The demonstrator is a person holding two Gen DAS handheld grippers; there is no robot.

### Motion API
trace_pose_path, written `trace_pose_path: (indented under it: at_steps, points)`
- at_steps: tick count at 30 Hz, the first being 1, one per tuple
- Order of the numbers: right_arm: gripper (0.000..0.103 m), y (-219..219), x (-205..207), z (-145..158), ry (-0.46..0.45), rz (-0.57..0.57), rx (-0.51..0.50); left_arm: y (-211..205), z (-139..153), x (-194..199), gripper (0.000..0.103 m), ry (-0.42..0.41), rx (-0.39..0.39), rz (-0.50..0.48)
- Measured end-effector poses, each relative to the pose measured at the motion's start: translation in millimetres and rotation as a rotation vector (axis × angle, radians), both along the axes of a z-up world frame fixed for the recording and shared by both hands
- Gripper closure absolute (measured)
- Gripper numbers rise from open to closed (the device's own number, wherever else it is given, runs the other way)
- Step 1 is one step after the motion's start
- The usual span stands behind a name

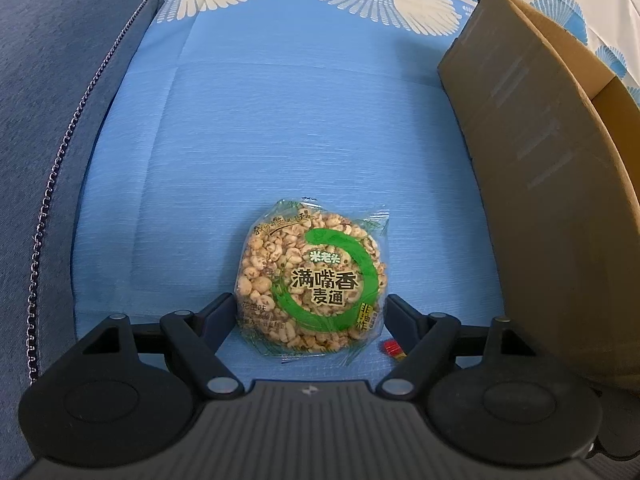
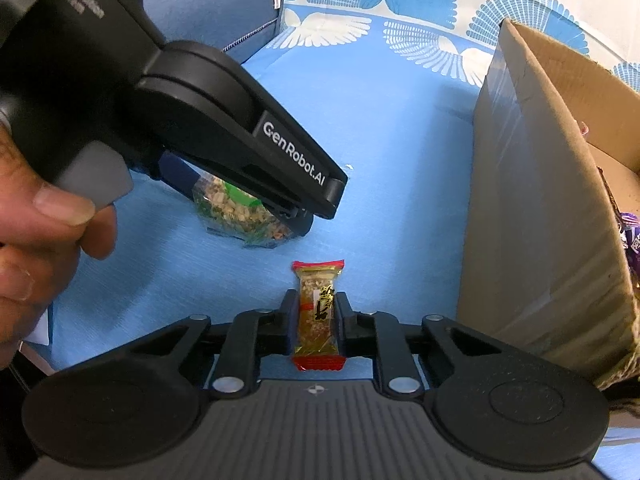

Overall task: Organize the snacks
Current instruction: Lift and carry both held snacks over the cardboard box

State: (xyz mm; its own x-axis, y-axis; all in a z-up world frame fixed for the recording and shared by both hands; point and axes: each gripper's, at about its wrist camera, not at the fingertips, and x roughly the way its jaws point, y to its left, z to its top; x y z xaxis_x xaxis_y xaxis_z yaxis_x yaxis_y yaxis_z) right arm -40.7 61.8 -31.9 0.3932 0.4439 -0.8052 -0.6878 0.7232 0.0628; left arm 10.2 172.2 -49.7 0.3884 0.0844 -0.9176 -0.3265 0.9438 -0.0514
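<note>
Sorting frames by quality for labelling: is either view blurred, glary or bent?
Left wrist view: sharp, print on the puffed-grain snack pack readable, fisheye bows the cardboard box. Right wrist view: candy bar crisp, small glints on its wrapper, the hand at the edge soft.

A home, most likely a living room. A blue fabric sofa carries a fan-patterned cover. A cardboard box sits on it.
</note>
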Motion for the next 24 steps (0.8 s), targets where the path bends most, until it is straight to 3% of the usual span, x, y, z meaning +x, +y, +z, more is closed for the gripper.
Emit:
trace_pose_path:
  at_steps: [24]
  points:
    - [0.085, -3.7, -12.1, 12.7, -0.048, 0.006, 0.015, 1.4, 5.9, -6.5, 0.024, -0.054, 0.019, -0.013]
